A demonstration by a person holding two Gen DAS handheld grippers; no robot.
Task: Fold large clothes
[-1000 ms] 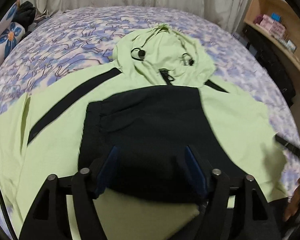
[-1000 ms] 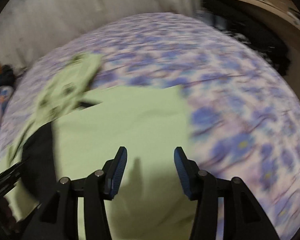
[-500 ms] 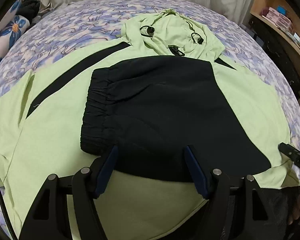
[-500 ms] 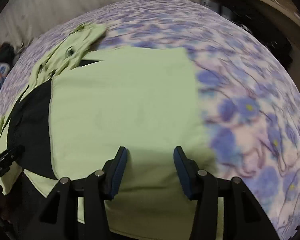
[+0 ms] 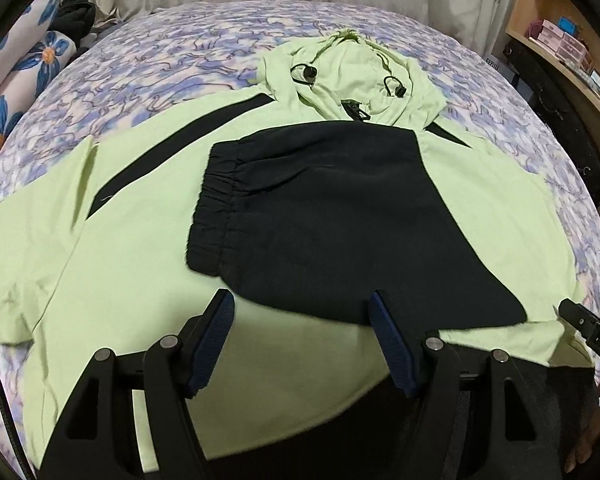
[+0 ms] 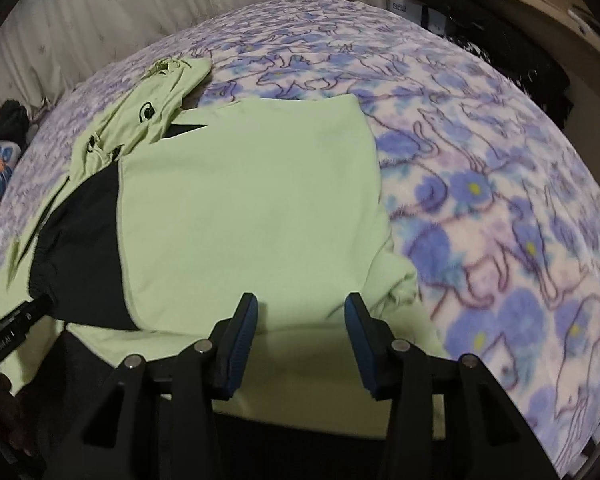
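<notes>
A light green hooded jacket (image 5: pixel 112 264) with black panels lies spread on the bed, hood (image 5: pixel 352 76) at the far end. Its right sleeve is folded across the chest, showing a black section with an elastic cuff (image 5: pixel 216 208). My left gripper (image 5: pixel 300 312) is open and empty above the near hem, just short of the black sleeve. In the right wrist view the folded green panel (image 6: pixel 244 208) fills the middle. My right gripper (image 6: pixel 300 312) is open and empty above its near edge.
The bed (image 5: pixel 160 52) has a blue and purple floral blanket, also in the right wrist view (image 6: pixel 500 208). Floral pillows (image 5: pixel 24 76) and a dark bundle (image 5: pixel 74 12) lie at the far left. A wooden shelf (image 5: pixel 560 48) with small boxes stands on the right. Curtains hang behind.
Both grippers have drawn back toward the near hem and risen, staying open. The folded black sleeve now lies flat and farther from the left gripper's fingers. The right view is no longer blurred.
</notes>
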